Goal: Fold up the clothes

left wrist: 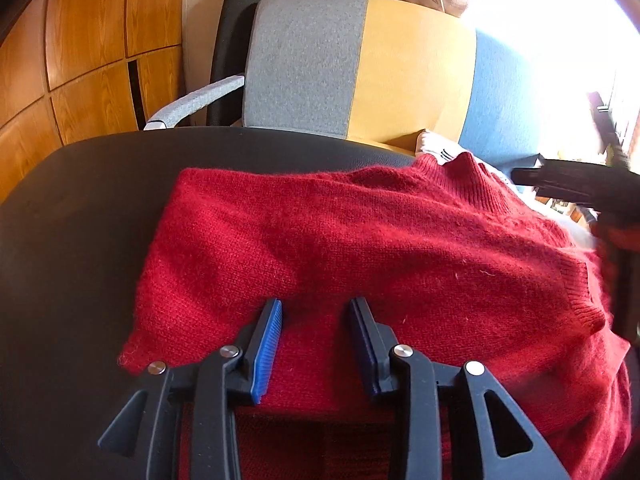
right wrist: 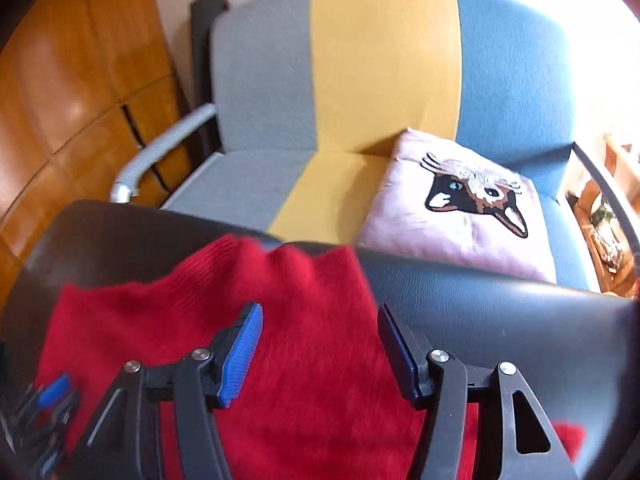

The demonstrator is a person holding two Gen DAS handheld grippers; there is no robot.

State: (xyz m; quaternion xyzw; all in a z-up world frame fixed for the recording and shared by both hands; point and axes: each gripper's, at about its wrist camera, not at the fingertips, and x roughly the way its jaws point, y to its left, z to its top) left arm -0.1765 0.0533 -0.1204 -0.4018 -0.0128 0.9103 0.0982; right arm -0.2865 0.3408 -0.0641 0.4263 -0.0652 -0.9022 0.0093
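Left wrist view: fuzzy dark-red knitted sweater (left wrist: 360,248) lies spread over a black leather-like rounded surface (left wrist: 80,220), its ribbed collar (left wrist: 472,176) at the far edge and a ribbed cuff (left wrist: 580,292) to the right.
Left gripper (left wrist: 316,308): blue-padded fingers stand apart, nothing between them, poised over the sweater's near edge; whether they touch the knit cannot be told.
Background, left view: armchair upholstered in grey, yellow and blue panels (left wrist: 400,72) beyond the surface; wooden panelled cabinet (left wrist: 88,40) at left.
Right wrist view: same sweater (right wrist: 280,360) runs under the frame's lower half, collar ribbing towards the far edge of the black surface (right wrist: 520,320); picture is blurred.
Right gripper (right wrist: 320,312): fingers spread wide and empty above the sweater's right portion.
Background, right view: pale pink cushion bearing a cat face (right wrist: 460,208) rests on the armchair (right wrist: 380,60) seat.
Handling (judgement): knit looks light, soft and limp; it should drape and stretch rather than hold shape, and the fuzzy pile should give the pads good purchase.
Hold points (judgement): ribbed hem, cuff or shoulder edges, pinched through both layers.
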